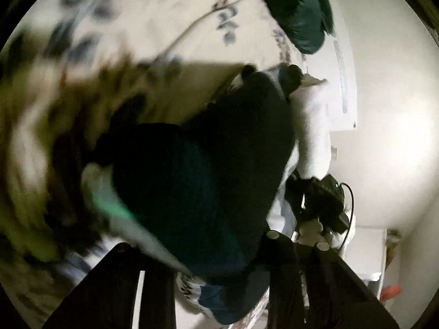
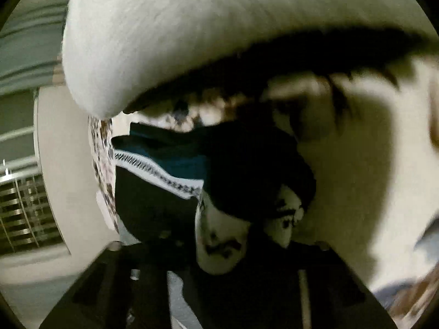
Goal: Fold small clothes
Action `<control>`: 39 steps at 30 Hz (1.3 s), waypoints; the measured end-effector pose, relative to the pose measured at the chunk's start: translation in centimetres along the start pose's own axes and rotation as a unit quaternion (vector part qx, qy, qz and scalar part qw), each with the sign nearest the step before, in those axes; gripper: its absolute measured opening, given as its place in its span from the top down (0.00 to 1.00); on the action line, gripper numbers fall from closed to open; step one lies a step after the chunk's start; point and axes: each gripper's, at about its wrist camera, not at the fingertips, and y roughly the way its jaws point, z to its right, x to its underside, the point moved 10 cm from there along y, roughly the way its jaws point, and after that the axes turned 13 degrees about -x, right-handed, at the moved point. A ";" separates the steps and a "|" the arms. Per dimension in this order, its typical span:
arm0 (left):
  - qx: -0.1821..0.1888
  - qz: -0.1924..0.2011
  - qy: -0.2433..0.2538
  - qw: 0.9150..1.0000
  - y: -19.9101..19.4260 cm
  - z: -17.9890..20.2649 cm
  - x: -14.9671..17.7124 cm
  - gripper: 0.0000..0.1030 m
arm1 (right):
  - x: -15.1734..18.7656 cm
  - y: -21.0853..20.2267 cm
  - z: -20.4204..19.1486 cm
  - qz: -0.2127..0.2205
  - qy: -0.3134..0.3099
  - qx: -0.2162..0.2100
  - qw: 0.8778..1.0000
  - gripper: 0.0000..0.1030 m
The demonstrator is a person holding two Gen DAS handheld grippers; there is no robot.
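Left gripper point(image 1: 197, 246) is seen from behind its two dark fingers, which are drawn close together. A fold of the dark garment point(image 1: 205, 178) fills the narrow gap between them, so the cloth is taken to be pinched there. The contact itself is smeared by blur.

The right gripper point(image 2: 219, 246) is set much the same. Its jaws are nearly together, and the garment's pale edge is caught between the fingers. In the left wrist view this gripper is also seen at the garment's far side, just beside its edge.

A cream bed sheet point(image 1: 137, 27) printed with dark leaves and stems is spread behind everything. The garment is held up in front of it, between the two grippers.

The garment is black with a teal panel, and most of the middle of both views is filled by it.

A fluffy white sleeve point(image 2: 164, 41) is stretched across the top of the right wrist view, above the garment. It cannot be told whether the two touch.

A dark green cushion point(image 1: 296, 8) is lying on the sheet near a plain white wall point(image 1: 384, 109), well apart from the garment.

A white band point(image 2: 159, 170) with a small dark zigzag pattern is run across the garment, bordering the teal panel.

Dark marks point(image 2: 222, 244) that may be lettering are printed on the pale edge between the right gripper's fingers. They are too blurred to be read, and no brand or label can be made out.
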 end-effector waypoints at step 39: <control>-0.359 0.017 0.347 0.866 -4.8 -0.5 0.3 0.04 | 25.7 -12.4 -2.0 0.132 0.119 0.164 0.970 0.27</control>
